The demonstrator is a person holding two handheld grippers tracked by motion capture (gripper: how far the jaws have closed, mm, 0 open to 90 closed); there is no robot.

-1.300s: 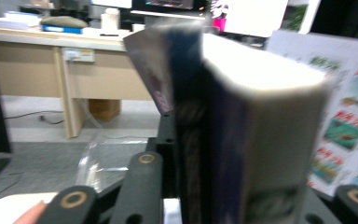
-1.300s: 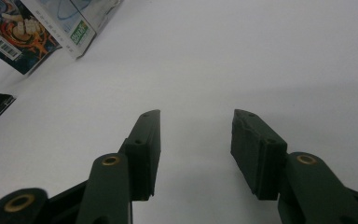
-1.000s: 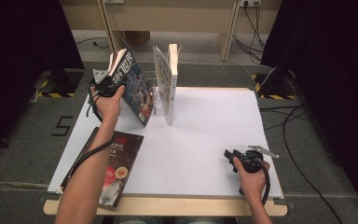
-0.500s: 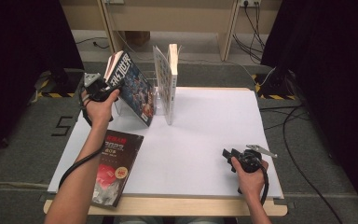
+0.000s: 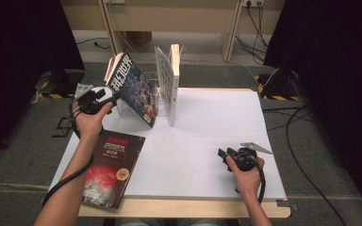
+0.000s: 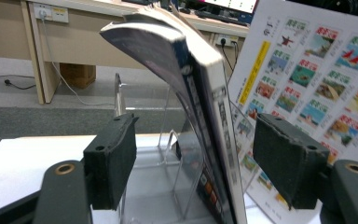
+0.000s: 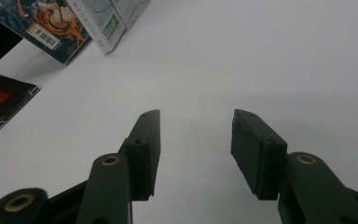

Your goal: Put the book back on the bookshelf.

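Left claw point(image 6: 193, 163) jaws just opened, apart either side of leaning book point(image 6: 200, 121), pads clear. Back out straight, avoid nudging book off rack point(image 5: 158, 96). Right claw point(image 7: 193, 149) apart, idle.

Leaning book point(image 6: 200, 112): glossy printed paper cover, soft enough to curl at the top; page edges matt. Clear, smooth plastic is seen in the book stand point(image 6: 168, 140) (reflections on its edges). Table top point(image 5: 207, 136) is covered in matt white, with a bare wood edge at the front. Black book point(image 5: 111, 167): cover faintly sheened. Left gripper point(image 6: 196, 163) pads look rough, matt, foam-like.
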